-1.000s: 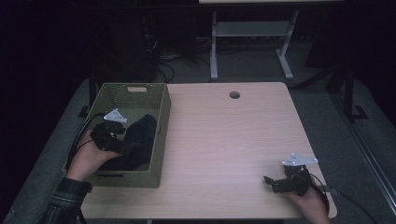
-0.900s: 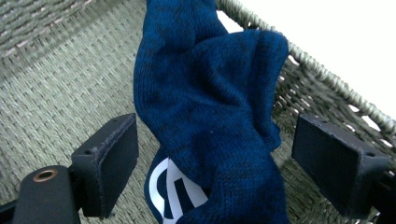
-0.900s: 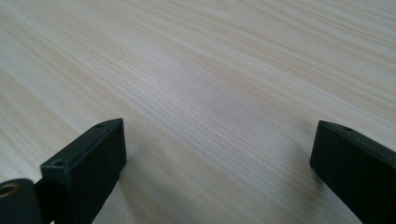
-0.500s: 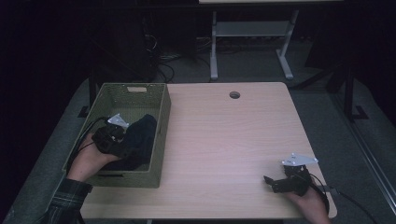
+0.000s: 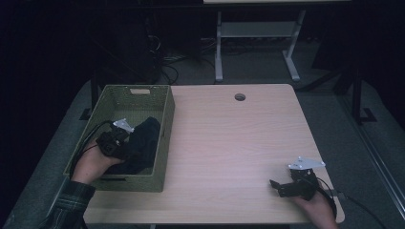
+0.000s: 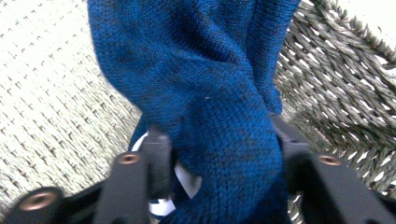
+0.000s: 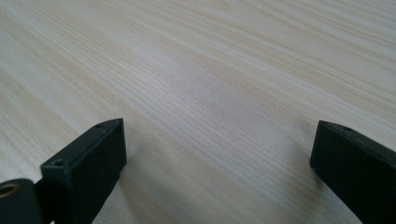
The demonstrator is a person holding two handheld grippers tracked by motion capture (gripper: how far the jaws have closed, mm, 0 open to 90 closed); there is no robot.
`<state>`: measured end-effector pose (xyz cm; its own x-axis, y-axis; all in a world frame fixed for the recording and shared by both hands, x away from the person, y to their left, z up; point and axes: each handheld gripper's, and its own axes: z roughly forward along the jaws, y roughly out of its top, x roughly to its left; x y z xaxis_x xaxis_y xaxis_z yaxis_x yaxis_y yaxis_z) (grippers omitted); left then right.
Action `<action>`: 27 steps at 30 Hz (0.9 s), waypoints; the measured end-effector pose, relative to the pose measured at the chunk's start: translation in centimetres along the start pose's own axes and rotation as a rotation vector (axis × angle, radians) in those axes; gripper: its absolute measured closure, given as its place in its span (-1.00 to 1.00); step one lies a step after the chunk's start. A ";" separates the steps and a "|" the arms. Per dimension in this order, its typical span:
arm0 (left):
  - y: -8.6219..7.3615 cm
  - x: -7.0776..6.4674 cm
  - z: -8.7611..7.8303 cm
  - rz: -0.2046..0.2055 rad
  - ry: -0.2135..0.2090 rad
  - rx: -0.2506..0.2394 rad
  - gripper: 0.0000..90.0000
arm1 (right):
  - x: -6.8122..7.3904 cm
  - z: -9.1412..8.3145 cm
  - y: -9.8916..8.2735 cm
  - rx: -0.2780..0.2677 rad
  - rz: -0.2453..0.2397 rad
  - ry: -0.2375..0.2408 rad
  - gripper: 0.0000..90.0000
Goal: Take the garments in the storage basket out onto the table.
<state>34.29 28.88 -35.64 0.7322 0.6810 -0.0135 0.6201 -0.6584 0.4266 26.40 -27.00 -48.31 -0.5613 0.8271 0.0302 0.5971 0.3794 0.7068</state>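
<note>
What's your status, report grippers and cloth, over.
Left gripper in the basket, jaws just closed on the blue cloth. Right gripper open, over bare table. Nothing in the way.

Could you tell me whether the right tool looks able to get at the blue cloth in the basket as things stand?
Probably not without a long reach: the right tool rests at the table's near right corner, while the cloth lies inside the basket at the far left, behind its wall.

No readable text, label or number anywhere
</note>
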 end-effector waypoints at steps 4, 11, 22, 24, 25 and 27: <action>0.2 0.1 0.0 -0.007 -0.029 0.033 0.62 | 0.0 0.0 0.0 0.000 0.000 0.000 -0.93; 0.4 0.2 -0.1 -0.031 -0.030 0.047 0.72 | 0.0 0.0 0.0 -0.001 0.000 0.000 -0.93; 1.3 0.7 -1.8 -0.028 -0.035 0.038 0.72 | 0.0 0.0 0.0 0.002 0.003 0.000 -0.93; 1.5 0.8 -2.2 -0.035 -0.036 0.027 0.72 | 0.0 0.0 0.0 0.001 0.003 0.000 -0.93; 1.6 0.8 -2.4 -0.032 -0.036 0.024 0.72 | 0.0 0.0 0.0 0.002 0.003 0.000 -0.93; 1.7 0.9 -2.7 -0.035 -0.036 0.012 0.72 | 0.0 0.0 0.0 0.001 0.000 0.000 -0.93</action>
<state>35.28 29.21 -32.46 0.7199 0.6914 -0.0609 0.6484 -0.6386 0.4145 26.40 -27.00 -48.31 -0.5614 0.8270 0.0307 0.5975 0.3794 0.7064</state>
